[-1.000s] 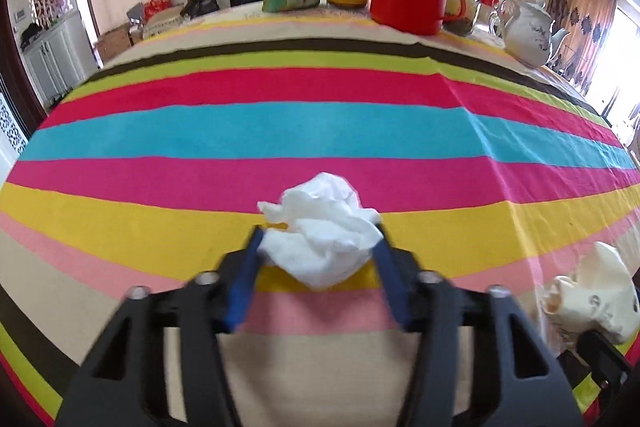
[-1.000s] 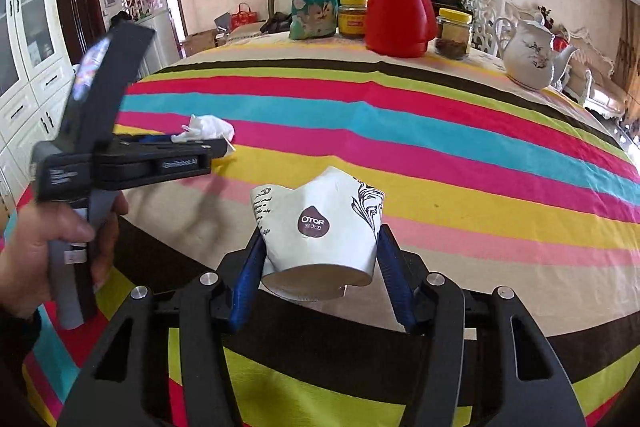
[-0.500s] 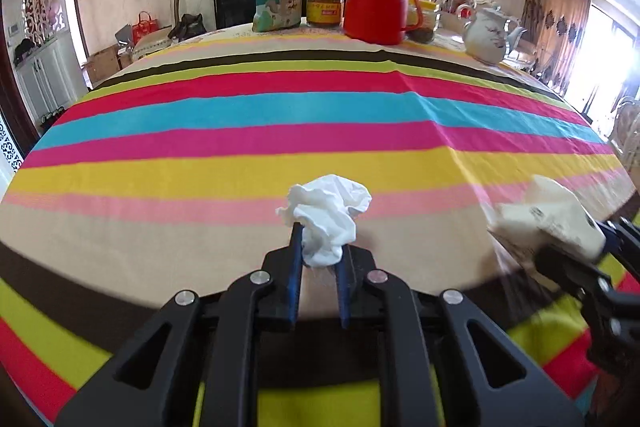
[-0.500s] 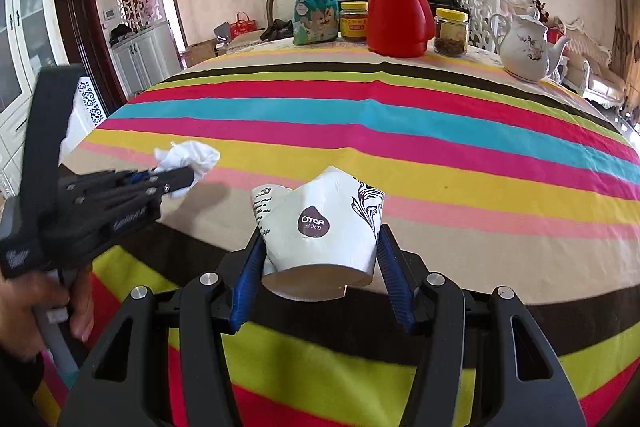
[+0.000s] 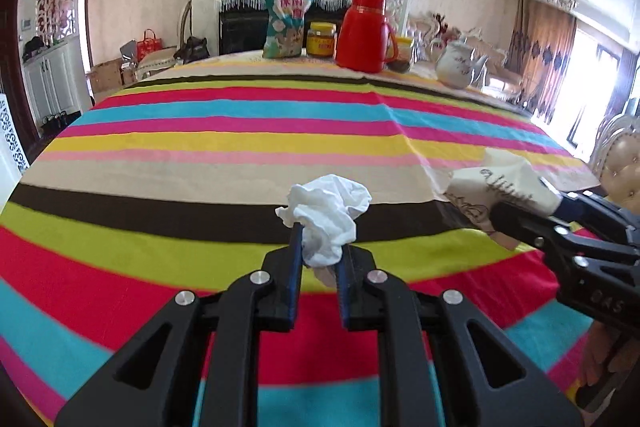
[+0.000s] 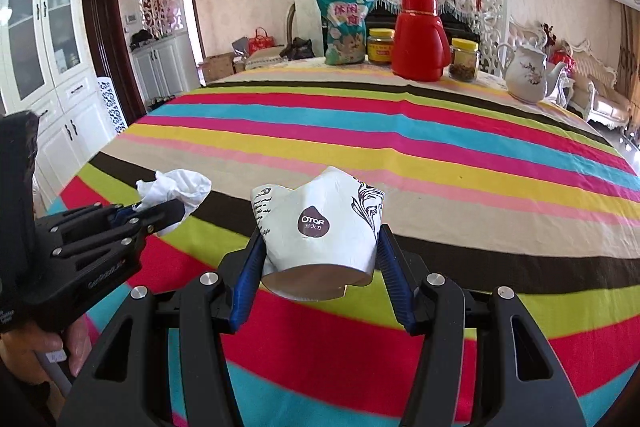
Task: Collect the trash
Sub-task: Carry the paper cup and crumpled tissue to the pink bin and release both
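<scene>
Indoors, striped tablecloth point(image 6: 400, 163), red thermos point(image 6: 420, 39), white cabinets point(image 6: 52, 67) at left

- My left gripper point(image 5: 319, 259) is pinching a crumpled white tissue point(image 5: 326, 217) between its blue pads, above a striped tablecloth point(image 5: 224, 147).
- At the right edge, my right gripper point(image 5: 532, 215) is gripping a crushed paper cup point(image 5: 500, 185).
- A red thermos point(image 5: 362, 31), snack bag point(image 5: 286, 21) and white teapot point(image 5: 456, 65) are standing along the far side.

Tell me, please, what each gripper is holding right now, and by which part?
The left gripper pinches the crumpled tissue by its lower end. The right gripper clamps the crushed paper cup across its sides, near the base.
</scene>
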Motion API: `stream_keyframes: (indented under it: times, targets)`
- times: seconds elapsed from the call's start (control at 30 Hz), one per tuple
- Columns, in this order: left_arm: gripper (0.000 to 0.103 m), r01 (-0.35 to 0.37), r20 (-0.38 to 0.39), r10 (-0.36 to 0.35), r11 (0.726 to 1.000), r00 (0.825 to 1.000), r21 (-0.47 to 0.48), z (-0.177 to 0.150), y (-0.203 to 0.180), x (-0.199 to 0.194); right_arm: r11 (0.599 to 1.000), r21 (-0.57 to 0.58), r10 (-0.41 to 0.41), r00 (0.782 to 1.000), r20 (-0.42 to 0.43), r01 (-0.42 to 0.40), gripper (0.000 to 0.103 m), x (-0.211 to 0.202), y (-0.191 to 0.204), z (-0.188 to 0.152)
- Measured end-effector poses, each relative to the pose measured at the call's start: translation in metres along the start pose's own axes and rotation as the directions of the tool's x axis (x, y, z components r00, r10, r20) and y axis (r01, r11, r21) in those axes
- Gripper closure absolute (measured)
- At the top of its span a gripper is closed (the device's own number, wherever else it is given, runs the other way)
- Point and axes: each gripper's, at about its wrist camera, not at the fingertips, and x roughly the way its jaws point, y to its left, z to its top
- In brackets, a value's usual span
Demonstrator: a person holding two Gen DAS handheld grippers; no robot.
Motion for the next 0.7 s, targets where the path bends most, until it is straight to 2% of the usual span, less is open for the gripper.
stream_keyframes:
  times: [0.37, 0.7]
  targets:
    - [0.088, 0.03, 0.111, -0.024, 0.998, 0.994, -0.048, -0.027, 0.005, -0.086, 1.0, -0.003, 0.016, 0.997, 0.076, -0.016, 0.05, -0.05, 0.039, -0.022]
    - [0.088, -0.057, 0.182, 0.065, 0.997, 0.981, -0.05, -0.055, 0.026, -0.149, 0.995, -0.078, 0.078, 0.987, 0.138, -0.068, 0.05, -0.081, 0.093, -0.032]
